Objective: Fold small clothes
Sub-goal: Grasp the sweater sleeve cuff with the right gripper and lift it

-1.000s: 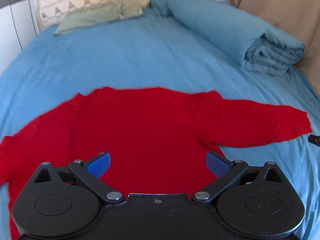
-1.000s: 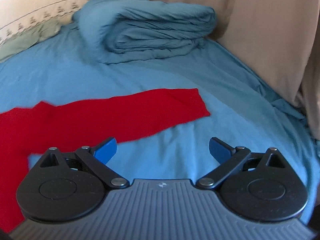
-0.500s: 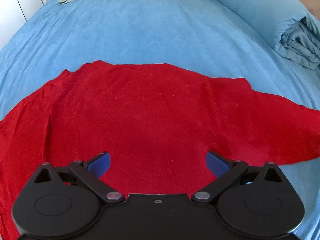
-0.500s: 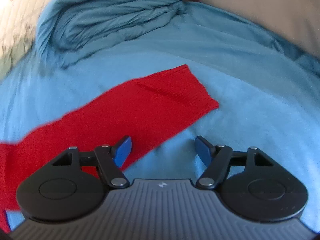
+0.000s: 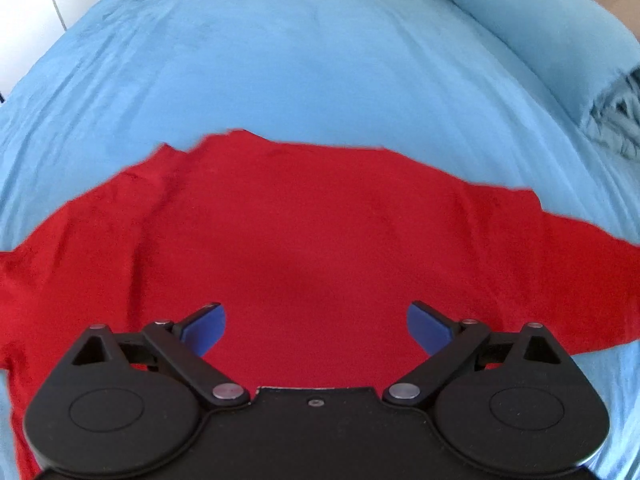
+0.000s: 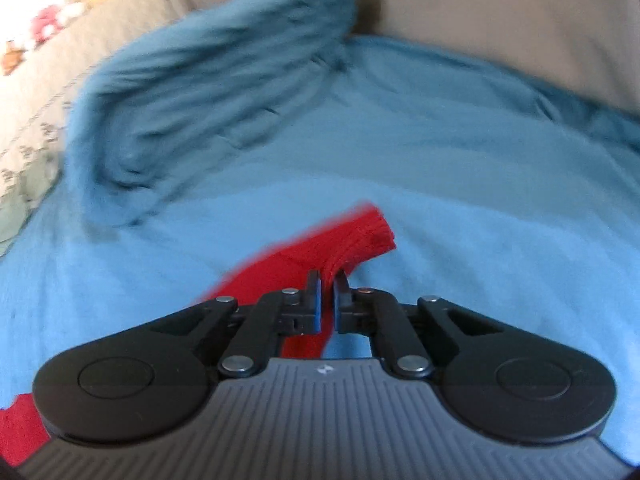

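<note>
Right gripper (image 6: pixel 327 280) jaws now clamp the red sweater (image 5: pixel 304 248) sleeve cuff (image 6: pixel 360 236); left gripper (image 5: pixel 316 324) jaws gape, empty; sleeve fold begins.

The left gripper (image 5: pixel 316 326) is spread wide, its two blue-padded fingers (image 5: pixel 204 330) angled outward with a broad gap between them; nothing lies between the pads, and the gripper hangs over the body of the red sweater (image 5: pixel 300 248) ahead of and below its fingertips. The right gripper (image 6: pixel 327 294) has its jaws drawn almost together, the blue pads (image 6: pixel 316 300) nearly parallel and pinching a bunched fold of the sweater's sleeve (image 6: pixel 352 240) near the cuff, which sticks out just ahead of the fingertips.
</note>
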`<state>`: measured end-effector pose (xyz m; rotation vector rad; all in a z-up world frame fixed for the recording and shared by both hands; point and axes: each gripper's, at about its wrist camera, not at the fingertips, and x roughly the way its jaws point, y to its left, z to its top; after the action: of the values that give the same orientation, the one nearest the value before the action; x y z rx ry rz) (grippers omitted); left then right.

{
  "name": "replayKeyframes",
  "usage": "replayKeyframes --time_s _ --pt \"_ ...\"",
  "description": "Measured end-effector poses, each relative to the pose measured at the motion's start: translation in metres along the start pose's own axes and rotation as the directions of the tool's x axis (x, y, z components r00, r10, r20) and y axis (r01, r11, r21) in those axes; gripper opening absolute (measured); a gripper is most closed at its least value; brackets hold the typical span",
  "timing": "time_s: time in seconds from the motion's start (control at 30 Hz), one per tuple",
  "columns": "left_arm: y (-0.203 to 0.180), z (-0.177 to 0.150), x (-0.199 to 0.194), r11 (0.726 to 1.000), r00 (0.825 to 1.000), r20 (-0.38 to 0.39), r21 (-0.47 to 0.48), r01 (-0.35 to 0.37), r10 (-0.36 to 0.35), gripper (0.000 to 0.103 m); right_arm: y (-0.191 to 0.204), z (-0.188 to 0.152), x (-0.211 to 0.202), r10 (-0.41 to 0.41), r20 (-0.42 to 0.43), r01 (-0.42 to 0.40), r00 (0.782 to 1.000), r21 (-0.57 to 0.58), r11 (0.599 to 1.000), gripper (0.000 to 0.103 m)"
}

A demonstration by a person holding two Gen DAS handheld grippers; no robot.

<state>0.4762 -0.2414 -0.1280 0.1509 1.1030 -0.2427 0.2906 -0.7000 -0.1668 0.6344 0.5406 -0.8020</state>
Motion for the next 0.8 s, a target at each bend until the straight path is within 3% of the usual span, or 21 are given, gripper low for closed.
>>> replayKeyframes --time_s 0.1,0.2,0.27,0.4,0.53,0.63,0.7,0.8 --pt "0.028 0.008 -0.017 1.0 1.0 0.009 -0.022 0.009 -0.009 0.1 0.043 0.011 -0.027 0.088 0.037 -0.087 0.995 -0.051 0.995 0.021" --pt "0.064 0.016 -0.035 0.999 1.0 0.029 -0.048 0.01 -0.009 0.1 0.108 0.017 -0.056 0.215 0.061 -0.206 0.975 -0.126 0.97 0.021" --pt "0.091 0.019 -0.047 0.998 0.999 0.043 -0.068 -0.005 0.008 0.1 0.155 0.013 -0.074 0.305 0.059 -0.291 0.951 -0.176 0.94 0.021" --pt "0.149 0.018 -0.066 0.993 0.996 0.072 -0.115 -0.038 0.047 0.1 0.25 -0.018 -0.111 0.478 0.003 -0.459 0.878 -0.276 0.844 0.021" --pt "0.211 0.004 -0.074 0.982 0.992 0.078 -0.168 -0.084 0.098 0.1 0.337 -0.083 -0.143 0.608 -0.105 -0.595 0.787 -0.391 0.702 0.02" --pt "0.254 -0.013 -0.071 0.971 0.989 0.065 -0.212 -0.113 0.129 0.1 0.386 -0.152 -0.156 0.653 -0.222 -0.67 0.724 -0.451 0.59 0.02" --pt "0.28 -0.026 -0.068 0.962 0.989 0.053 -0.246 -0.119 0.136 0.1 0.409 -0.199 -0.16 0.653 -0.292 -0.698 0.699 -0.479 0.533 0.02" --pt "0.309 -0.041 -0.062 0.949 0.991 0.037 -0.295 -0.11 0.127 0.1 0.431 -0.266 -0.157 0.622 -0.379 -0.711 0.685 -0.532 0.46 0.02"
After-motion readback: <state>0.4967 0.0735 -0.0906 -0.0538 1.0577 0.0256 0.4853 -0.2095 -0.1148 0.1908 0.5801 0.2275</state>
